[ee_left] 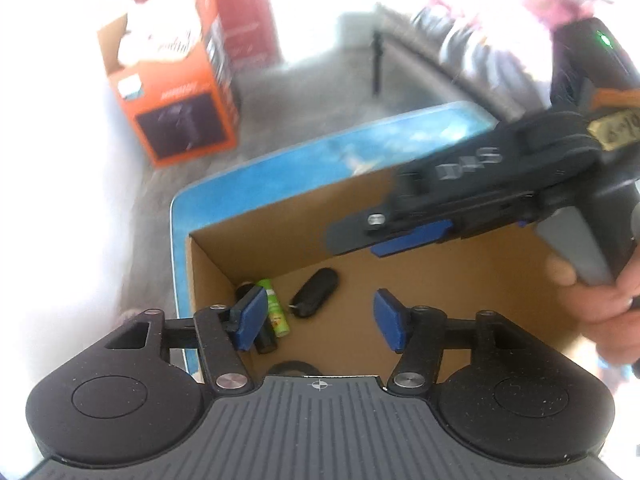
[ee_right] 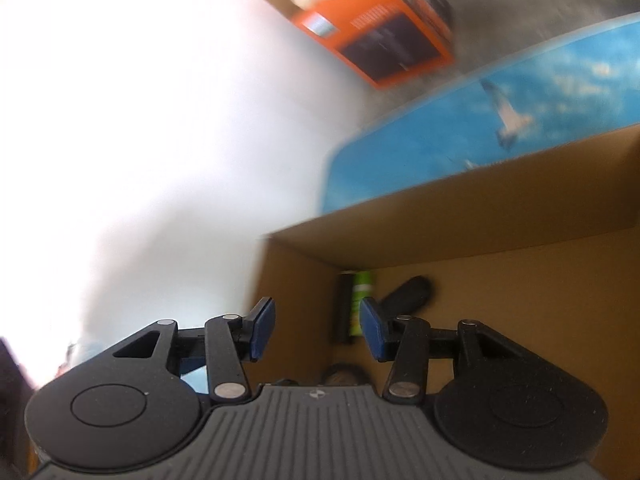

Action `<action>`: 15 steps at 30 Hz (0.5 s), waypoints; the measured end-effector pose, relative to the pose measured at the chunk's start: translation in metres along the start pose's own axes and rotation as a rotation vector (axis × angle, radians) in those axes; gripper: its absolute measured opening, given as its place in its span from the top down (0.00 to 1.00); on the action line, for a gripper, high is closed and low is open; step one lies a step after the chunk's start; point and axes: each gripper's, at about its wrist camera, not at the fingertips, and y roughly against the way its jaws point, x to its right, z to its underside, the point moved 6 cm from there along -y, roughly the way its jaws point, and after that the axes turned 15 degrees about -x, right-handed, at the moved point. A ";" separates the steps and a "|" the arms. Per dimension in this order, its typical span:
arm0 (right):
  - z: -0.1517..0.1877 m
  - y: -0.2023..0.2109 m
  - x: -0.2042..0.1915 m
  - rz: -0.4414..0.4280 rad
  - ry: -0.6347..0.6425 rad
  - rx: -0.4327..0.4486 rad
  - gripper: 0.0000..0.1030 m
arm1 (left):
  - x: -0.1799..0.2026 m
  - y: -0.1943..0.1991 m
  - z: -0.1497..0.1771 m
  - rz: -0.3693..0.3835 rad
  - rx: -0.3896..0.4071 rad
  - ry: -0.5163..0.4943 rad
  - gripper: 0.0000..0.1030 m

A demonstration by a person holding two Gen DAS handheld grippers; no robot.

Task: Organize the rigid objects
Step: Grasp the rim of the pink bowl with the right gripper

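Observation:
An open cardboard box (ee_left: pixel 460 280) stands on a blue table (ee_left: pixel 256 184). On its floor, in the far left corner, lie a green tube (ee_left: pixel 274 308), a dark cylinder (ee_left: pixel 264 340) beside it and a black oval case (ee_left: pixel 314 292). My left gripper (ee_left: pixel 320 318) hangs open above the box, nothing between its blue pads. My right gripper (ee_left: pixel 384 236) reaches in from the right, held by a hand (ee_left: pixel 600 304). In the right wrist view my right gripper (ee_right: pixel 318 330) is open and empty over the box's (ee_right: pixel 500 300) left wall, with the green tube (ee_right: pixel 360 304) and black case (ee_right: pixel 408 294) beyond.
An orange carton (ee_left: pixel 180 92) stands on the grey floor beyond the table, a red cabinet (ee_left: pixel 240 12) behind it. A dark bench (ee_left: pixel 420 52) with cloth on it is at the back right. The blue table (ee_right: pixel 480 128) bears a seagull print.

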 end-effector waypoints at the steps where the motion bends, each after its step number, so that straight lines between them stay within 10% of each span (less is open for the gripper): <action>1: 0.012 0.015 -0.009 -0.020 0.028 0.021 0.51 | 0.003 0.013 0.009 0.022 0.031 -0.005 0.37; 7: 0.090 0.094 -0.030 -0.048 0.134 0.149 0.41 | 0.040 0.065 0.070 0.176 0.178 -0.074 0.21; 15: 0.183 0.134 0.020 0.154 0.090 0.307 0.34 | 0.114 0.037 0.137 0.222 0.284 -0.129 0.04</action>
